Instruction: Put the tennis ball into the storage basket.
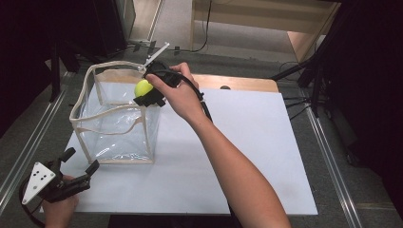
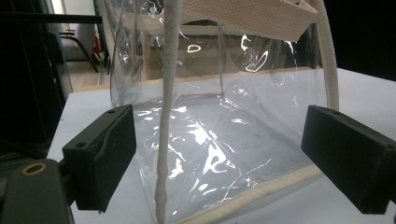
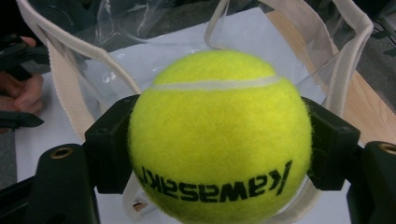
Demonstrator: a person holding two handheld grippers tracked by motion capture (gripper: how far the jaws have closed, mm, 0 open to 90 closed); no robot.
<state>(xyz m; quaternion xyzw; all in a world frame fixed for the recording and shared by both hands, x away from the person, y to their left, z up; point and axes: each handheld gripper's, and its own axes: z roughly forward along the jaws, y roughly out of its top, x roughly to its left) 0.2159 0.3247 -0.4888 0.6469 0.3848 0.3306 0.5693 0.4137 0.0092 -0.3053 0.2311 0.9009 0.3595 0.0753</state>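
A yellow-green tennis ball (image 1: 143, 88) (image 3: 219, 137) with black lettering is clamped between the jaws of my right gripper (image 1: 148, 90) (image 3: 219, 144), held over the right rim of a clear plastic bag (image 1: 116, 114) (image 3: 336, 70) with cream fabric edging. The bag stands open-topped on the white table (image 1: 247, 142). My left gripper (image 1: 81, 164) (image 2: 219, 154) rests at the table's front left corner, jaws wide apart with nothing between the pads, pointing at the near corner of the bag (image 2: 210, 140), whose cream seam runs upright between the jaws.
A wooden board (image 1: 237, 83) edges the table's far side. Metal rails (image 1: 328, 156) run along both sides of the table. Dark stands and cables (image 1: 304, 71) sit behind at the right. The white surface stretches to the right of the bag.
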